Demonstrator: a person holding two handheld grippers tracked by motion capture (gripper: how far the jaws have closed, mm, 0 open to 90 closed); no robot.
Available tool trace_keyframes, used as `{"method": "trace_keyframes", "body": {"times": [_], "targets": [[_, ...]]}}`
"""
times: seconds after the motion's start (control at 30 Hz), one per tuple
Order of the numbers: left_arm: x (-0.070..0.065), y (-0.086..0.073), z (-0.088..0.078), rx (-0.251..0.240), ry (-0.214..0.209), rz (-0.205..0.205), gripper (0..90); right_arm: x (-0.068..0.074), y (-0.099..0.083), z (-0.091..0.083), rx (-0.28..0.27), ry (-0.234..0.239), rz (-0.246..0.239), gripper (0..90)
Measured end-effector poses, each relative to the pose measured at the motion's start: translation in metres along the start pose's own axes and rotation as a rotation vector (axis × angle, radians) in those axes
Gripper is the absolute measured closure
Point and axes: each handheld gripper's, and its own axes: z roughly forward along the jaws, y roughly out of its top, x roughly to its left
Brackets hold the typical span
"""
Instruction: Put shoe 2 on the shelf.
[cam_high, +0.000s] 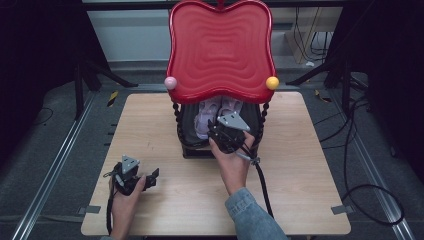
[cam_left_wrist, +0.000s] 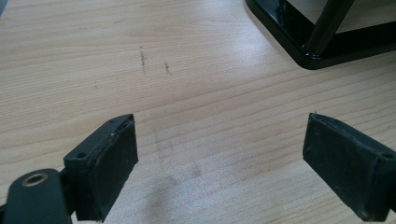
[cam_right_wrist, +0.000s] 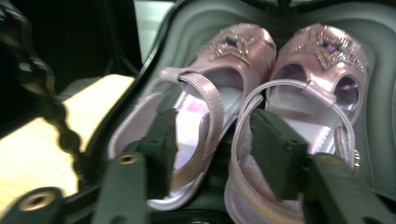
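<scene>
A glossy red wavy-edged tray top (cam_high: 220, 47) on twisted black posts overhung the pale wooden worktop (cam_high: 300, 165) at upper centre, hiding most of the pair of pink star-trimmed sandals (cam_right_wrist: 261, 93) on the grey lower shelf (cam_right_wrist: 378, 116). The right tool (cam_right_wrist: 212, 149) stood half open, one jaw inside each sandal; contact was unclear. The left tool (cam_left_wrist: 219, 163) gaped empty at lower left.
</scene>
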Motion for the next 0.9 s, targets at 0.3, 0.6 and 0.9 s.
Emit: {"method": "trace_keyframes", "body": {"times": [0.3,0.6,0.9], "targets": [[0.001,0.000,0.000,0.000,0.001,-0.002,9.5,-0.012,0.011,0.016,0.029,-0.039,-0.026,54.8],[0.001,0.000,0.000,0.000,0.006,-0.004,10.0,-0.008,0.010,0.015,0.010,-0.052,-0.064,60.9],[0.000,0.000,0.001,0.001,0.007,0.002,9.9,-0.006,0.012,-0.010,-0.021,-0.039,-0.065,34.2]]}}
